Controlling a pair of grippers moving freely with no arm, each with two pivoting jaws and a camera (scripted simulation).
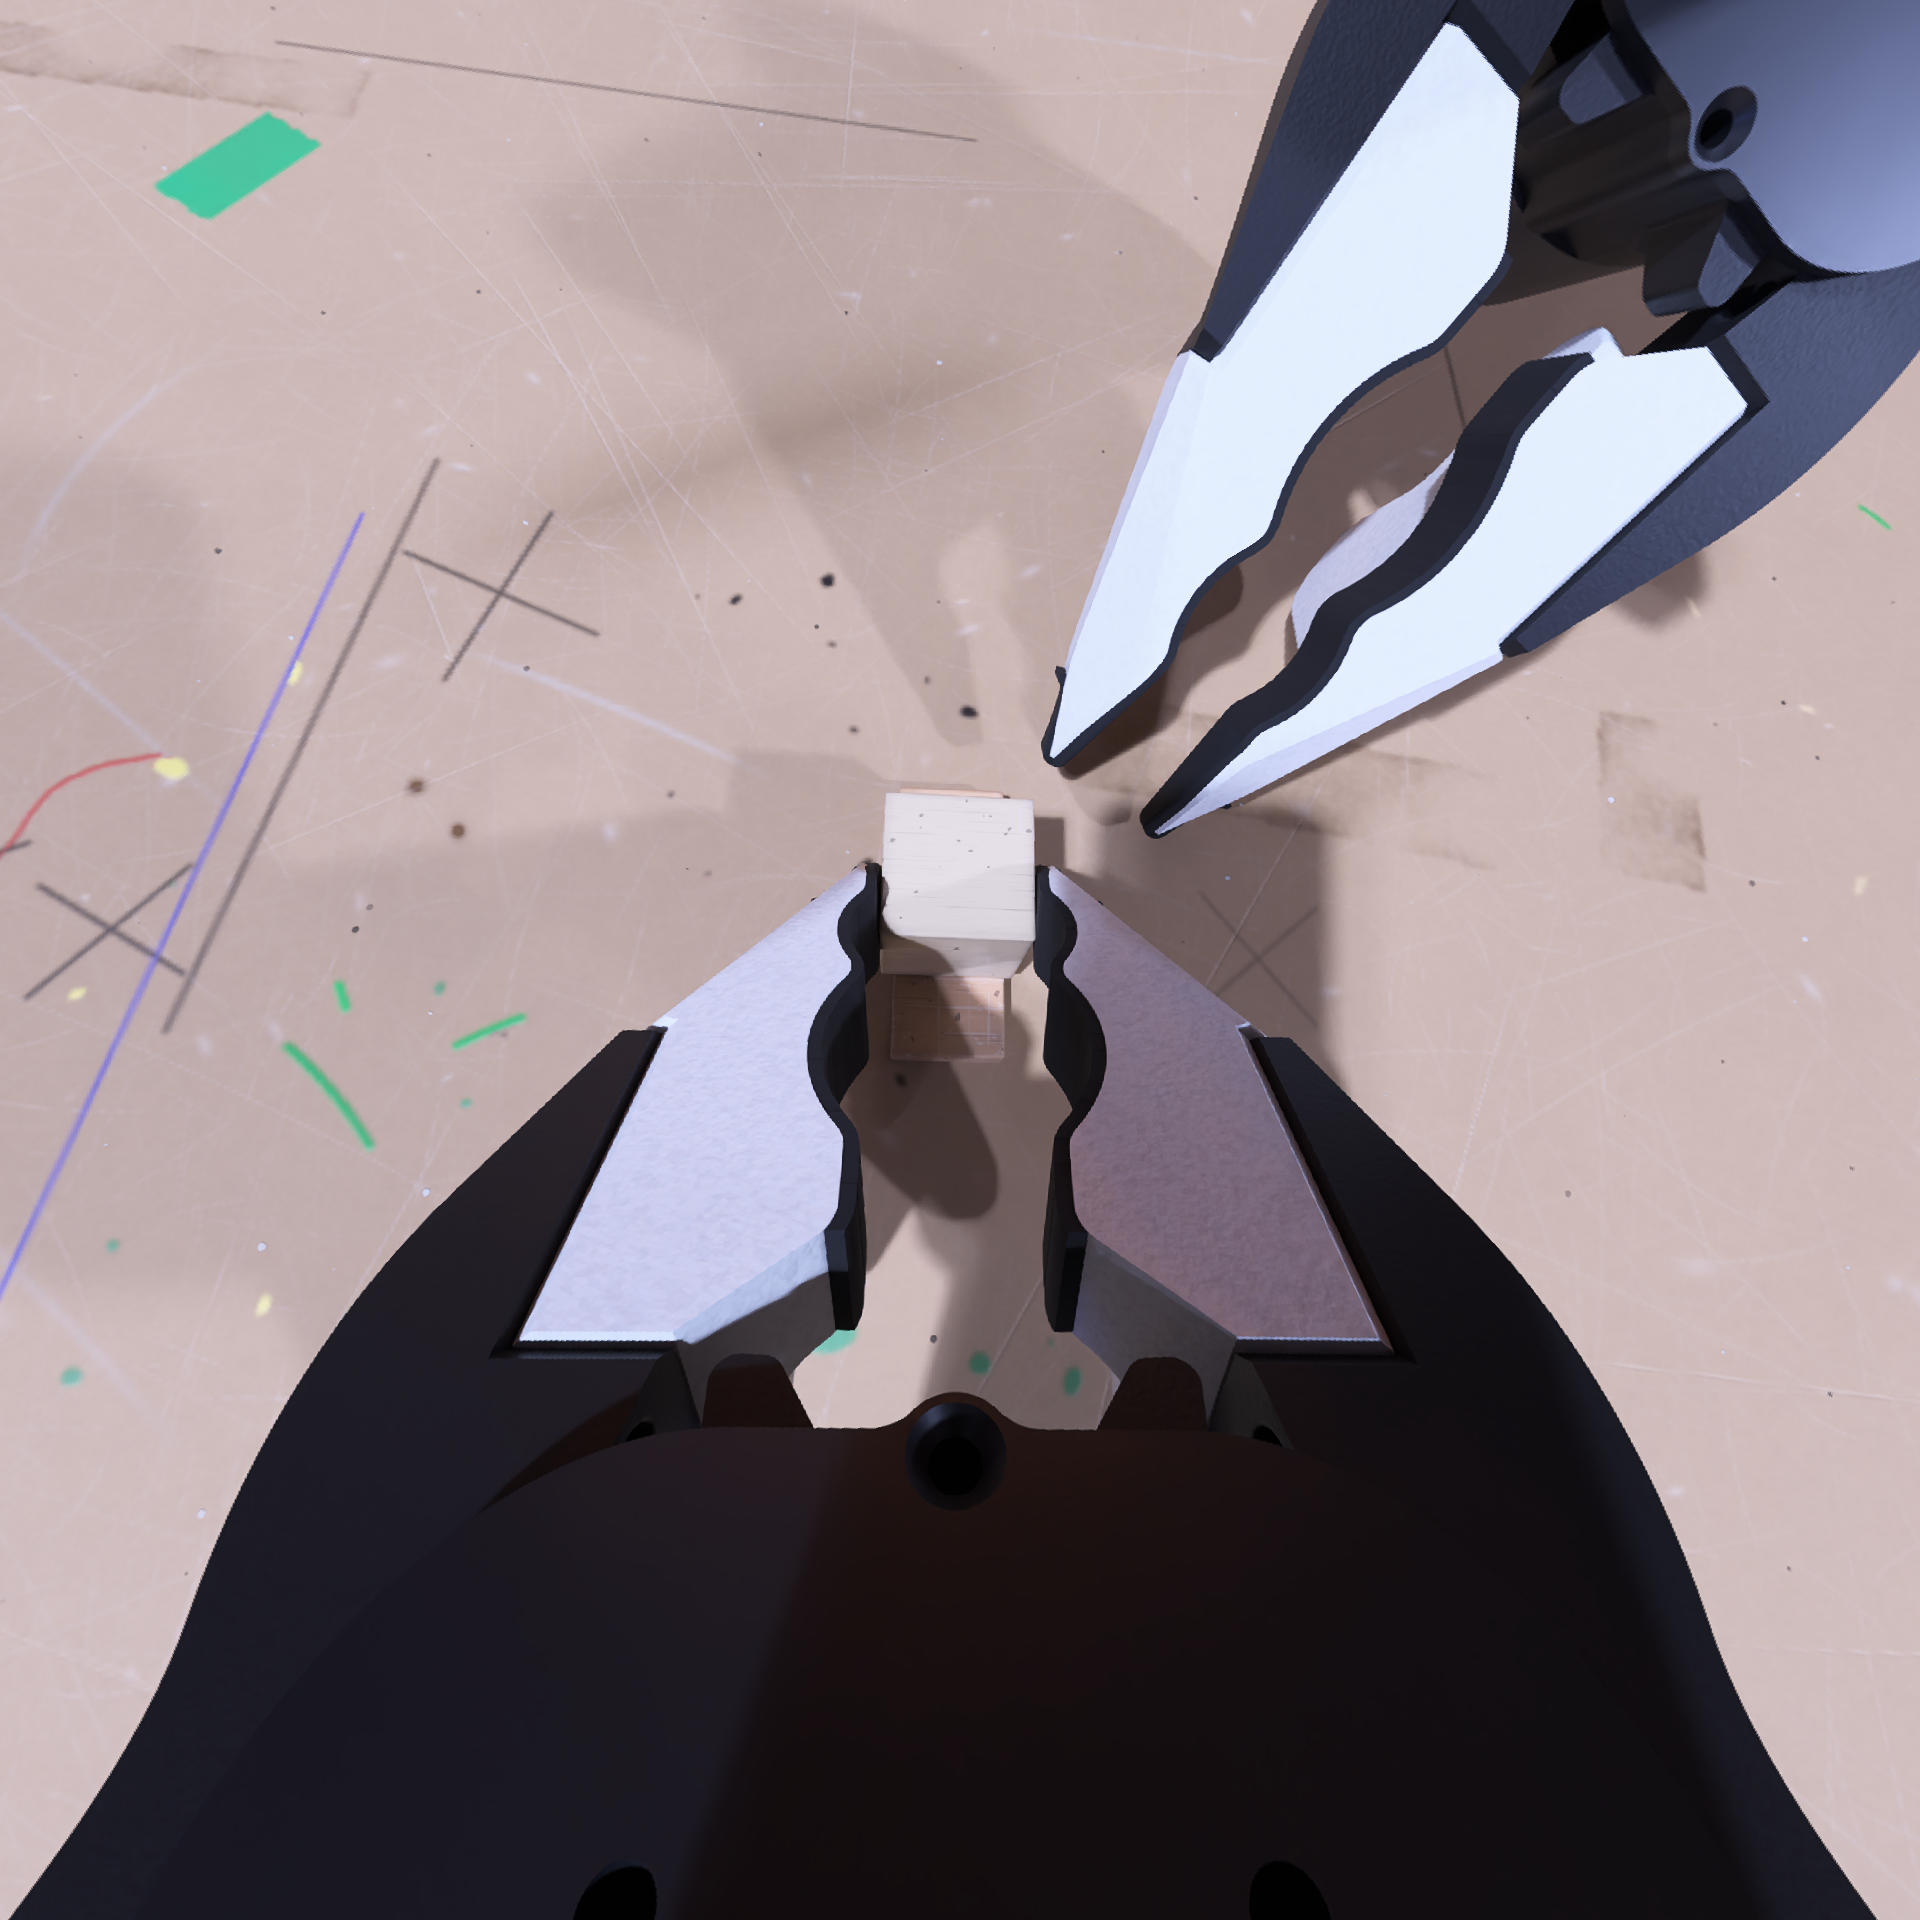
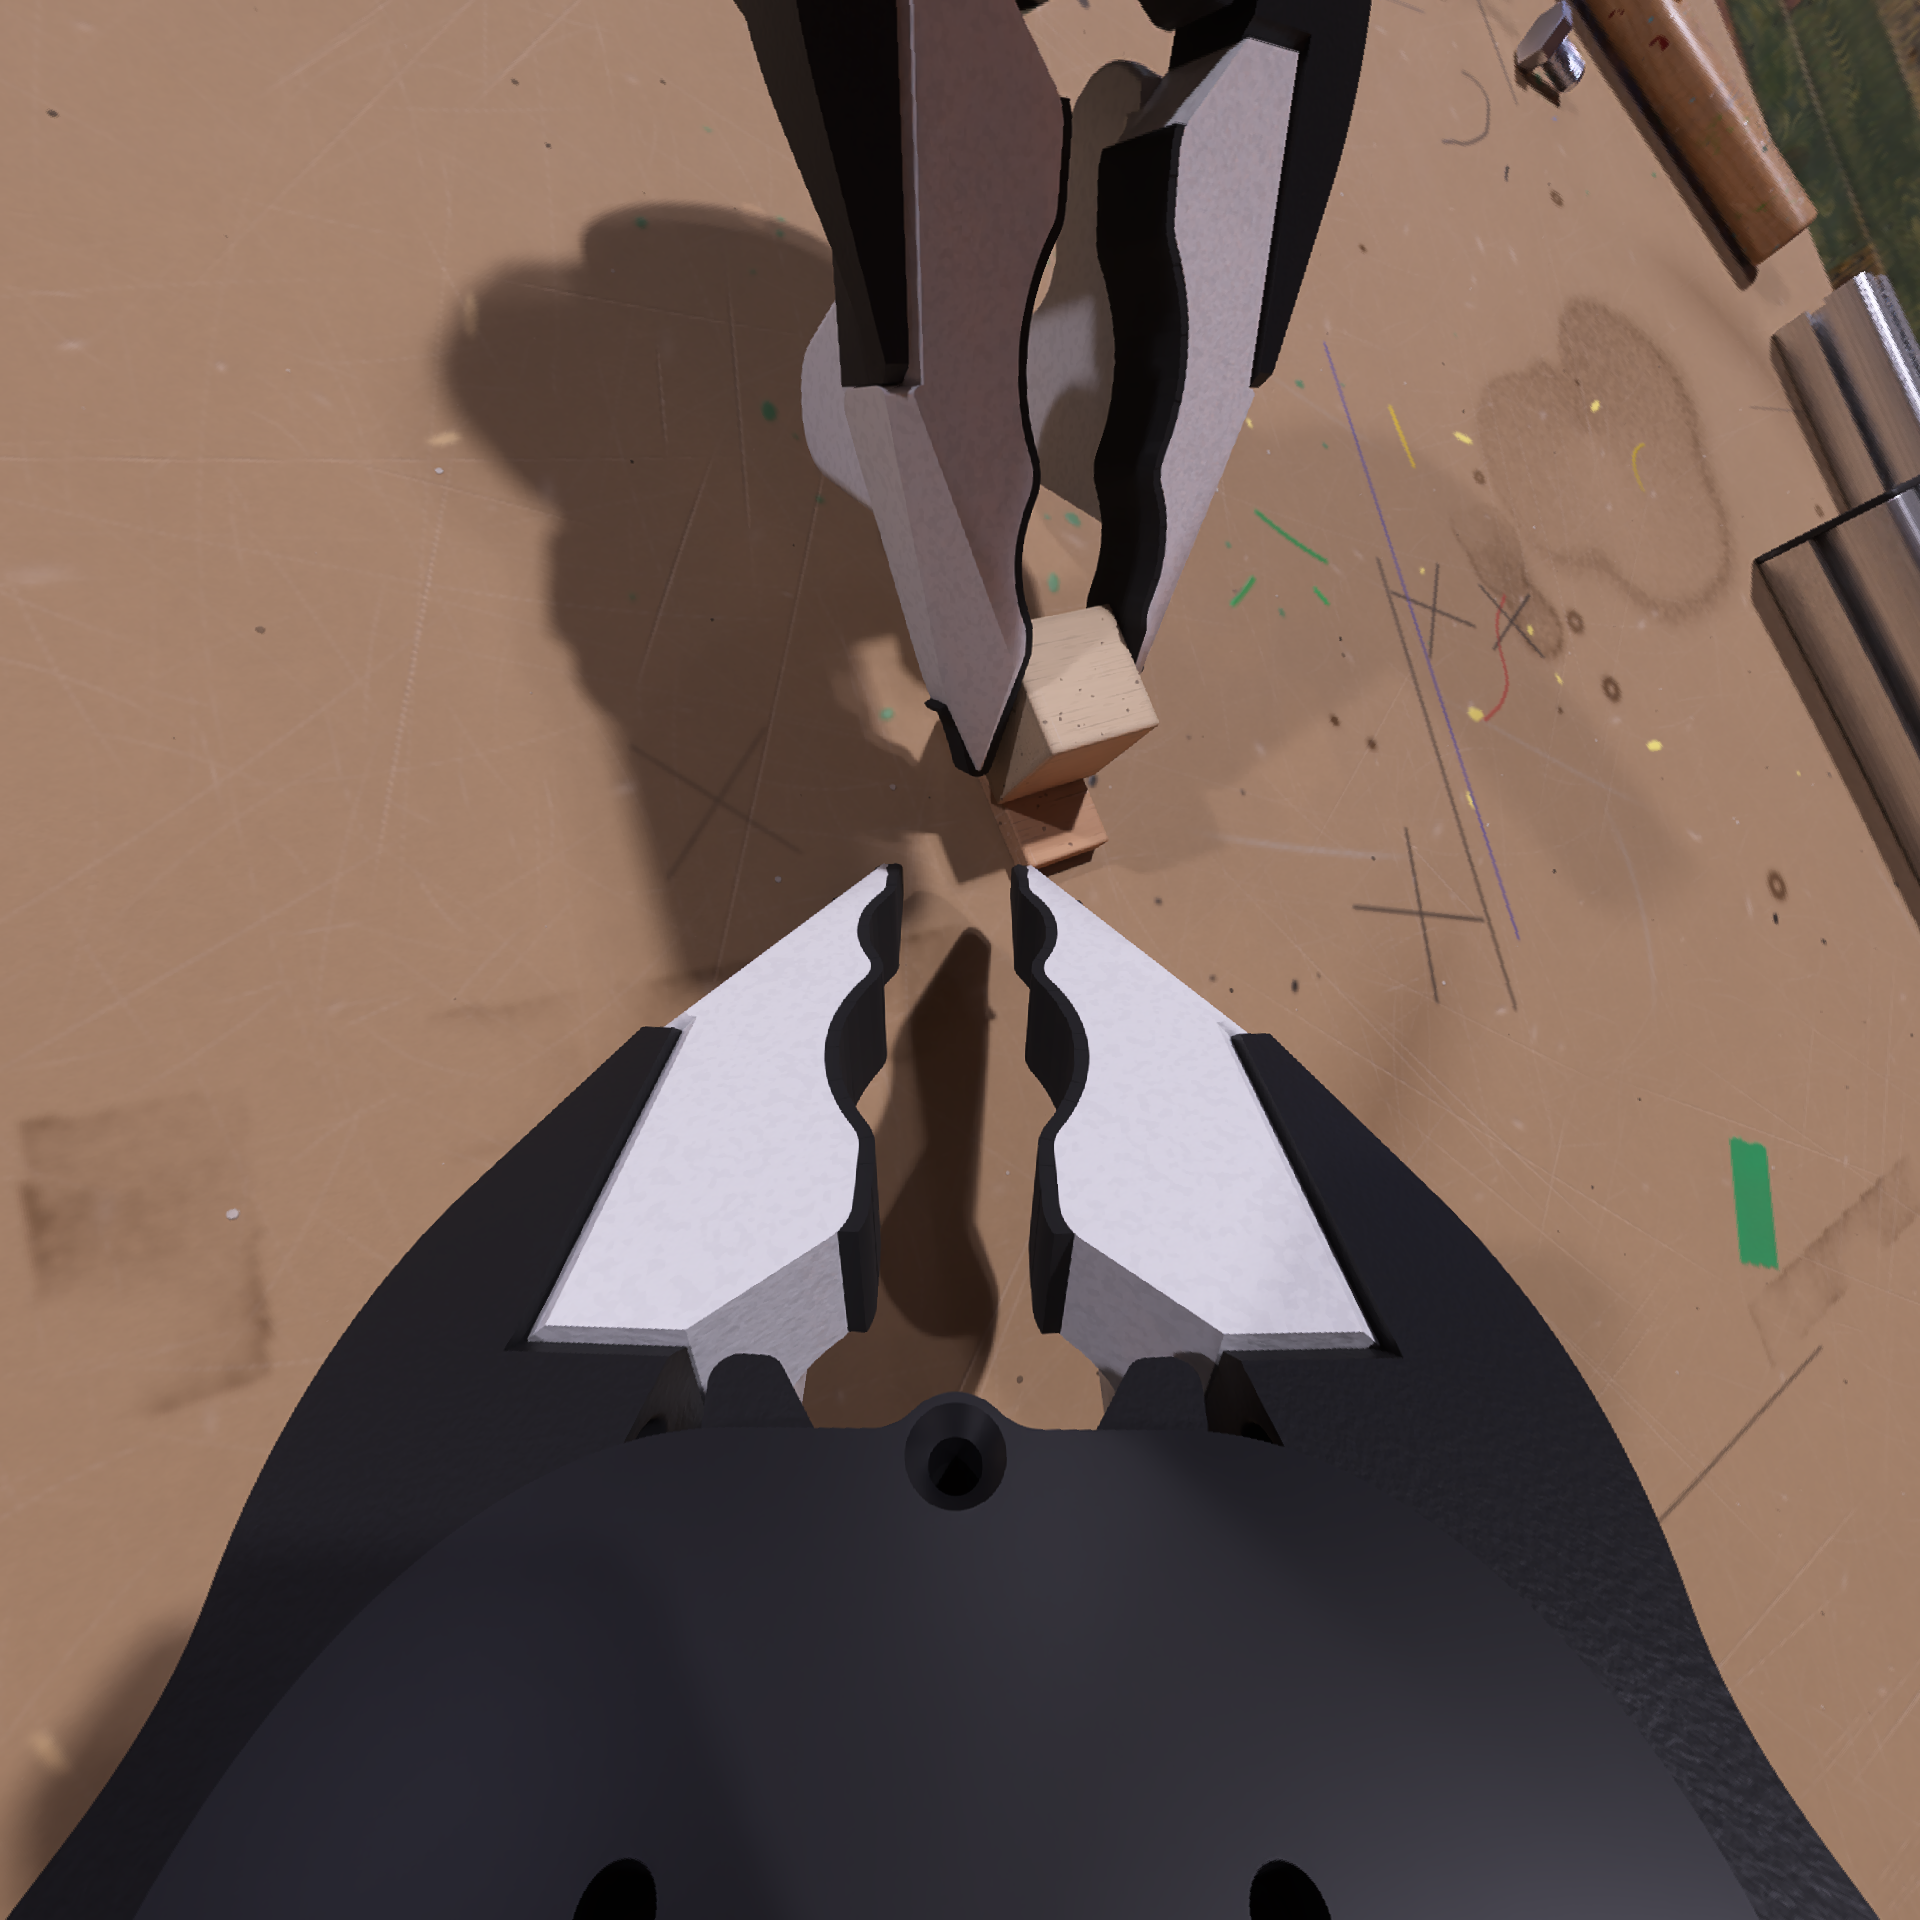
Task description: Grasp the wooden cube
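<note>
The pale wooden cube [image 1: 958, 878] sits between the fingertips of my left gripper [image 1: 958, 896], which is shut on it from both sides. It seems held just above the tan tabletop [image 1: 623, 343], with a faint reflection under it. In the right wrist view the cube [image 2: 1091, 691] shows in the left gripper [image 2: 1055, 707], which comes down from the top. My right gripper [image 2: 956, 881] has its fingers a narrow gap apart and is empty, with its tips just short of the cube. It also shows in the left wrist view [image 1: 1103, 787], at the upper right of the cube.
A hammer with a wooden handle [image 2: 1704, 135] lies at the table's far right, with long wooden and metal bars [image 2: 1849, 499] beside it. A green tape strip [image 1: 237, 164] is stuck flat on the scratched, paint-flecked table.
</note>
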